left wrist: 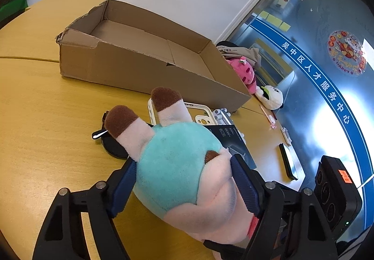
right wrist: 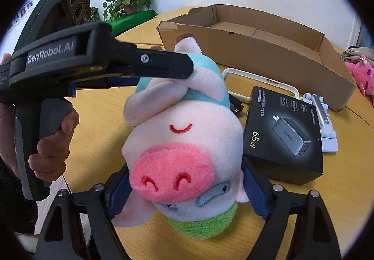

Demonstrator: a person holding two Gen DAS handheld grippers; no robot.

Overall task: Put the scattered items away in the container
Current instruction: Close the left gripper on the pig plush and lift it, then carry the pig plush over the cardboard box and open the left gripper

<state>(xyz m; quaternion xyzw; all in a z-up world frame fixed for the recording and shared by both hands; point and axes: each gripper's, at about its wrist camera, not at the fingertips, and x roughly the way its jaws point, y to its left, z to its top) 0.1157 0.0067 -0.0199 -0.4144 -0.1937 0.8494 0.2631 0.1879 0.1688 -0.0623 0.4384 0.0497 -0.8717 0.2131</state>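
While your left gripper pinches the plush pig at its body, your right gripper clamps its head. Only the right wrist view shows its face; the cardboard box sits beyond.

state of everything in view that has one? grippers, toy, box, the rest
Left gripper: shut on plush pig's body.
Right gripper: shut on plush pig's head.
Plush pig: held by both grippers, above table.
Cardboard box: open, nothing visible inside.
Charger box: closed, flat on table.
Pink plush: lying beyond box.
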